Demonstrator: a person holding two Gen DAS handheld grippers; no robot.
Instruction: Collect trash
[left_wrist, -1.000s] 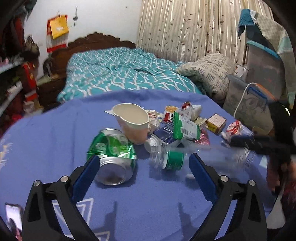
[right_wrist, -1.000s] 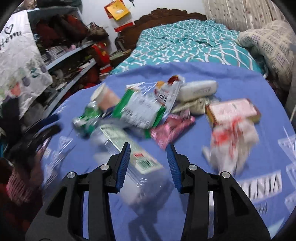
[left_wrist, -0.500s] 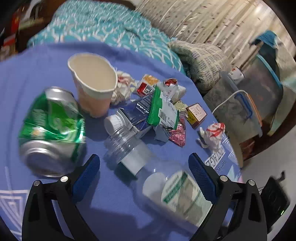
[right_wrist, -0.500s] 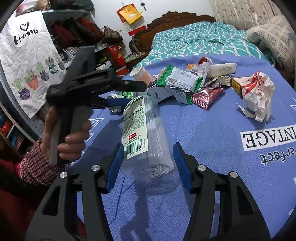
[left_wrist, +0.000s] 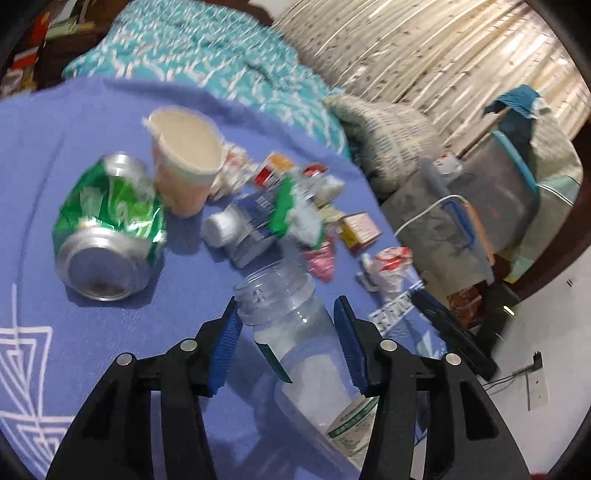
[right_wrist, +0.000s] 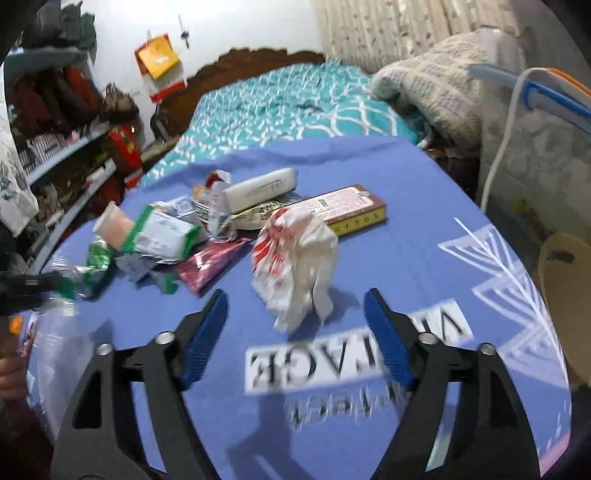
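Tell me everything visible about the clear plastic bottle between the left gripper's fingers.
The clear plastic bottle is transparent, with a wide, threaded, uncapped mouth pointing away from the camera toward the trash pile. A white and green label wraps its lower body. It looks empty and undented. It lies tilted between the blue pads of the left gripper, which have closed in on its shoulder; blur hides whether both pads touch it. Beneath is the blue tablecloth.

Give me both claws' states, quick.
Left claw: closed on the clear plastic bottle.
Right claw: open, empty, facing the crumpled white bag.
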